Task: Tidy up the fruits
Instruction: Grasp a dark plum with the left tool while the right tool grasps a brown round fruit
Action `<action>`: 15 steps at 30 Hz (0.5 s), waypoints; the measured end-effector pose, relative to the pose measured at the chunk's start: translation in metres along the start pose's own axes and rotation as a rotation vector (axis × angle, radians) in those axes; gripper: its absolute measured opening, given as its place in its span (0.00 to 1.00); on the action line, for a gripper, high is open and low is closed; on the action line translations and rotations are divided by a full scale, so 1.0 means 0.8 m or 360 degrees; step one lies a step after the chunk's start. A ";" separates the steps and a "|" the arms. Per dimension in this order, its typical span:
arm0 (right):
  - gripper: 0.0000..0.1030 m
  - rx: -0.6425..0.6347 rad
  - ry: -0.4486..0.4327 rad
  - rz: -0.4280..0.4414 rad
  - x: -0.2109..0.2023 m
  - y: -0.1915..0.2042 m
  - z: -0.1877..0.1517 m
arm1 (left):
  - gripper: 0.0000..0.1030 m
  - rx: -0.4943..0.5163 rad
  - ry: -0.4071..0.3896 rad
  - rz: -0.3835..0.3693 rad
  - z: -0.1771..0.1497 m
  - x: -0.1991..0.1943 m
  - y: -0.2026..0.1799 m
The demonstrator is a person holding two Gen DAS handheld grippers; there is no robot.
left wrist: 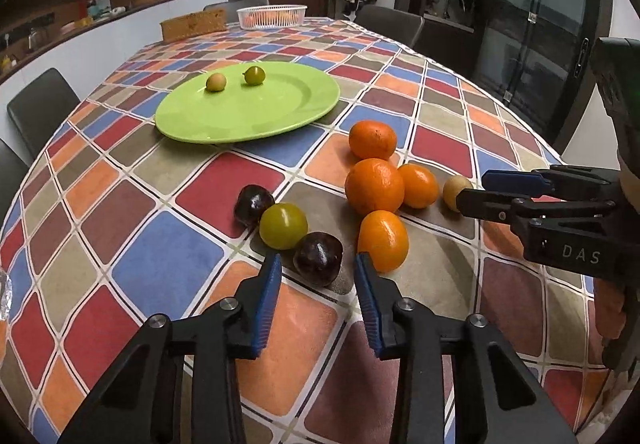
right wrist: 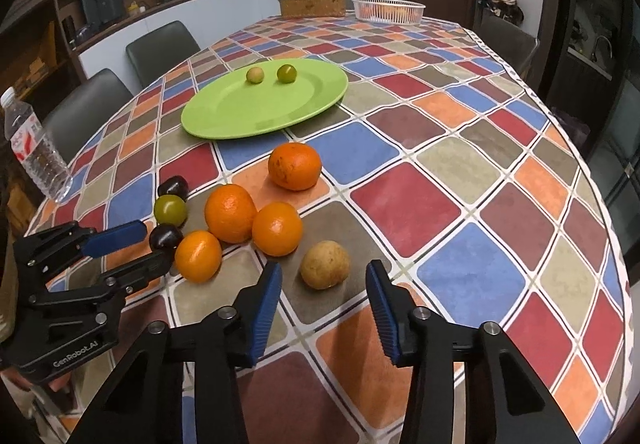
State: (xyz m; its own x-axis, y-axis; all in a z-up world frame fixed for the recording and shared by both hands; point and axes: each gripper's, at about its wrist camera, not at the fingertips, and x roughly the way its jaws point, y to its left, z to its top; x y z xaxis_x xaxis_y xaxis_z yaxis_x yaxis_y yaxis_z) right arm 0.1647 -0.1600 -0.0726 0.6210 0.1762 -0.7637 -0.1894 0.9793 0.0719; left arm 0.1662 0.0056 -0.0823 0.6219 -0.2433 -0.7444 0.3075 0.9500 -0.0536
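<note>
Both our grippers hover with jaws spread, the left gripper [left wrist: 316, 264] at a dark plum [left wrist: 318, 258] and the right gripper [right wrist: 324, 276] at a tan fruit [right wrist: 324, 270], so we risk scattering the touching oranges [right wrist: 230, 212] short of the green plate [right wrist: 224, 115].

A clear water bottle [right wrist: 35, 147] stood at the frame's left edge; a woven box [right wrist: 312, 5] sat at upper centre.
</note>
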 end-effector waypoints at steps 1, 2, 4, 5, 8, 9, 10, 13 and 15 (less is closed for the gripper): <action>0.41 0.0002 0.0004 0.0002 0.002 0.000 0.000 | 0.36 -0.0005 0.0007 0.0001 0.000 0.001 0.001; 0.40 0.0004 0.0005 0.0004 0.003 -0.001 0.001 | 0.34 -0.0010 0.0014 0.0000 0.002 0.004 0.001; 0.40 0.0003 0.0009 0.0005 0.006 -0.002 0.001 | 0.32 -0.0020 0.0019 -0.0005 0.003 0.005 0.002; 0.38 0.0002 0.0011 0.0004 0.007 -0.002 0.002 | 0.32 -0.0025 0.0023 -0.0008 0.004 0.007 0.001; 0.36 0.0006 0.0023 0.0020 0.011 -0.004 0.003 | 0.30 -0.0031 0.0030 -0.0019 0.005 0.009 0.001; 0.36 0.0010 0.0027 0.0023 0.012 -0.005 0.003 | 0.30 -0.0033 0.0030 -0.0019 0.005 0.010 0.001; 0.36 0.0012 0.0030 0.0027 0.013 -0.005 0.003 | 0.30 -0.0036 0.0031 -0.0019 0.006 0.010 0.001; 0.32 0.0017 0.0039 0.0039 0.016 -0.005 0.003 | 0.29 -0.0046 0.0045 -0.0020 0.007 0.012 0.002; 0.31 0.0016 0.0046 0.0043 0.019 -0.005 0.003 | 0.26 -0.0053 0.0054 -0.0008 0.008 0.015 0.001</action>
State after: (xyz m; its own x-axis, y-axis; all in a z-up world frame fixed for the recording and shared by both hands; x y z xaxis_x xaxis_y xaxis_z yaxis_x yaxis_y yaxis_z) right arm 0.1768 -0.1611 -0.0825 0.5937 0.2000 -0.7794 -0.1983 0.9751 0.0992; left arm 0.1783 0.0023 -0.0866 0.5956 -0.2419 -0.7660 0.2861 0.9549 -0.0791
